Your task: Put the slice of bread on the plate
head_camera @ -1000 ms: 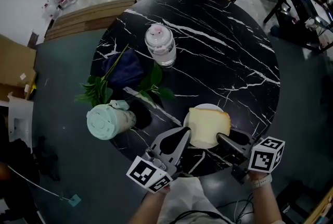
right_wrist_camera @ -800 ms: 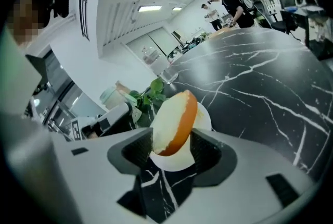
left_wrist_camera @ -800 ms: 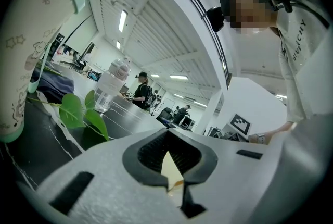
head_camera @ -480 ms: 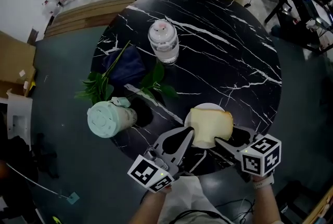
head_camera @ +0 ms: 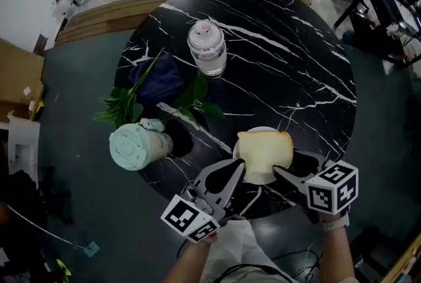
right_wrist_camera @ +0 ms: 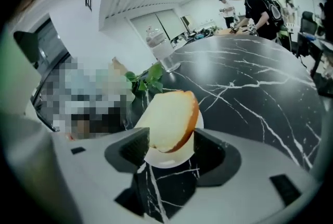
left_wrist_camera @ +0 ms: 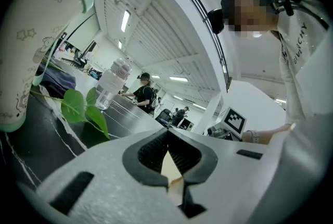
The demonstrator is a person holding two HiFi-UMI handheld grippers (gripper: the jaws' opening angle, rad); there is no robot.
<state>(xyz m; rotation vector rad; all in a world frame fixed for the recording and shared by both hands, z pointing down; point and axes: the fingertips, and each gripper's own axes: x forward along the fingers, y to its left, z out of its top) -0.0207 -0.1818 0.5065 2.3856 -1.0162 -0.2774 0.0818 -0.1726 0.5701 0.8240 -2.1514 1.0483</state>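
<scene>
1. Left gripper [head_camera: 235,168]: jaws together, nothing between them. Only its own view shows the shirt lettering [left_wrist_camera: 297,43], "GIVENCH".
2. Slice of bread [head_camera: 265,149]: on plate [right_wrist_camera: 167,159], near table edge.
3. Right gripper [head_camera: 289,166]: jaws just opened, apart, flanking the bread without pressing it.

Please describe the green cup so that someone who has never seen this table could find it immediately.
On the round black marble table, look at the near left edge, beside the leafy green sprigs. The pale cup with a mint-green lid stands there; unlike the clear plastic bottle farther back, it is opaque and pastel.
</scene>
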